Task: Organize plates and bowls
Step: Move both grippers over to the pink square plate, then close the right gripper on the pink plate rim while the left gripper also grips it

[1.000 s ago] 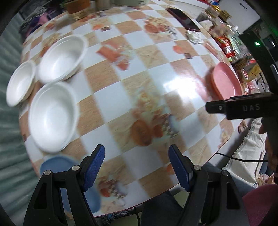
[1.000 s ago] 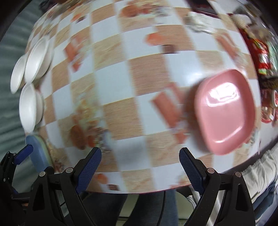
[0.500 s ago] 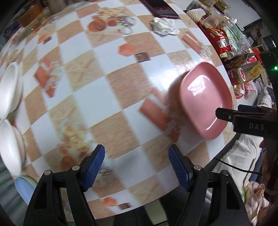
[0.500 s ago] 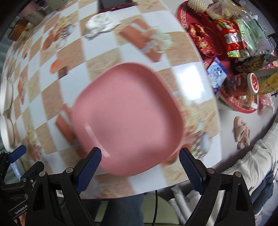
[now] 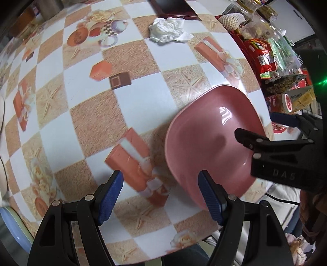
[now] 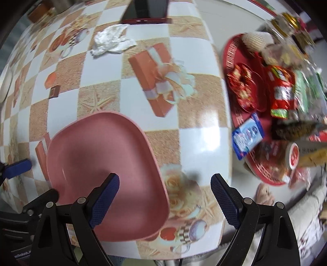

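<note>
Bright overhead light; glare on pink plate (image 5: 214,133); fisheye-warped edges, right blurred.

The plate (image 5: 212,141) lies on the table (image 5: 143,86) near its near edge, toward the right in the left wrist view; the crumpled tissue (image 5: 166,29) lies well behind it, farther across the table, with a flat dark case (image 5: 173,9) just behind the tissue; a tray of snack packets (image 6: 255,98) sits right of the table, well apart from the plate; another plate (image 5: 12,227) lies at the table's near left edge, far left of the first.
</note>
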### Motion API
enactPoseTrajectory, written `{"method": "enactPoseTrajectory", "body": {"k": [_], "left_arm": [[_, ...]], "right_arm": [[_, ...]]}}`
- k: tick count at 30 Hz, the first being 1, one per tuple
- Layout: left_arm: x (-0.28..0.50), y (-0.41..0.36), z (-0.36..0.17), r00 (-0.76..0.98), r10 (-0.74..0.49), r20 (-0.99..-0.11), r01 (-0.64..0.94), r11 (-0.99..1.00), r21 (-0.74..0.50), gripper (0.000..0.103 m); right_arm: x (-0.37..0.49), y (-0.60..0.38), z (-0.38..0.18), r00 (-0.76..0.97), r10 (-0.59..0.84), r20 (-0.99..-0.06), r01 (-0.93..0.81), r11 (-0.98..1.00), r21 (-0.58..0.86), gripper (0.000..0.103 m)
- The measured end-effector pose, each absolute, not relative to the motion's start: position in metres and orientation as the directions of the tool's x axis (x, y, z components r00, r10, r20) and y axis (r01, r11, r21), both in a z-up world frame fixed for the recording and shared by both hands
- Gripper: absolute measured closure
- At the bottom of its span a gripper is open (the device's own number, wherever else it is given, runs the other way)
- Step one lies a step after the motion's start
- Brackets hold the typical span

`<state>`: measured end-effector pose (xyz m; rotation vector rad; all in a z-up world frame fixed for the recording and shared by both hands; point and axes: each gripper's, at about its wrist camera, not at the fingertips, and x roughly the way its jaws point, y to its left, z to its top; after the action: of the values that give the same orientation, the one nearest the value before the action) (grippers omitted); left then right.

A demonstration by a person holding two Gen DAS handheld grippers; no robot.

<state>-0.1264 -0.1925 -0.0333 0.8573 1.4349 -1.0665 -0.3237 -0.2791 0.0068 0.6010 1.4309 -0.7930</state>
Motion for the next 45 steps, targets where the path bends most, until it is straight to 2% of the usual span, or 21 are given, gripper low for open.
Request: {"method": "enactPoseTrajectory", "body": {"k": [8,9,10,13,14,18,23,34,39,45], "left_arm": [[-0.127,-0.199,-0.051,-0.12,-0.01,-0.993,0.923,0.367,-0.115,0.024],[-0.126,-0.198,-0.051,-0.117,-0.008,-0.993,0.922,0.37,-0.112,0.024],[-0.126,-0.199,-0.051,-0.114,-0.011,-0.993,0.922,0.371,-0.11,0.024],[-0.127,-0.2,-0.052,-0.104,-0.009,-0.995,0.924,0.369,-0.1,0.024],[-0.133,-0.211,-0.057,-0.099,-0.008,-0.995,0.925,0.367,-0.095,0.024],[-0.124,-0.203,-0.057,-0.092,-0.007,-0.996,0.921,0.379,-0.087,0.024],[-0.104,-0.186,-0.053,-0.098,-0.007,-0.995,0.916,0.389,-0.093,0.024],[-0.045,-0.133,-0.049,-0.041,0.035,-0.999,0.906,0.424,-0.022,0.024],[-0.015,-0.102,-0.049,0.009,0.066,-0.998,0.886,0.462,0.038,0.024],[-0.001,-0.093,-0.048,-0.022,0.041,-0.999,0.865,0.501,0.001,0.023]], "right_arm": [[-0.314,-0.282,-0.007,-0.007,-0.1,-0.995,0.745,0.664,-0.073,0.013],[-0.314,-0.282,-0.006,-0.004,-0.103,-0.995,0.745,0.663,-0.072,0.017],[-0.314,-0.282,-0.005,0.017,-0.099,-0.995,0.747,0.663,-0.053,0.028],[-0.313,-0.279,0.001,0.038,-0.113,-0.993,0.746,0.664,-0.047,0.046],[-0.313,-0.279,0.002,0.036,-0.116,-0.993,0.747,0.663,-0.05,0.047],[-0.312,-0.279,0.004,0.038,-0.109,-0.993,0.761,0.647,-0.042,0.071],[-0.305,-0.268,0.002,0.035,-0.094,-0.995,0.776,0.63,-0.032,0.071],[-0.26,-0.21,-0.008,0.128,0.083,-0.988,0.804,0.575,0.152,0.071],[-0.23,-0.176,-0.01,0.122,0.07,-0.99,0.78,0.61,0.139,0.071],[-0.223,-0.172,-0.01,0.108,0.058,-0.992,0.786,0.607,0.121,0.071]]}}
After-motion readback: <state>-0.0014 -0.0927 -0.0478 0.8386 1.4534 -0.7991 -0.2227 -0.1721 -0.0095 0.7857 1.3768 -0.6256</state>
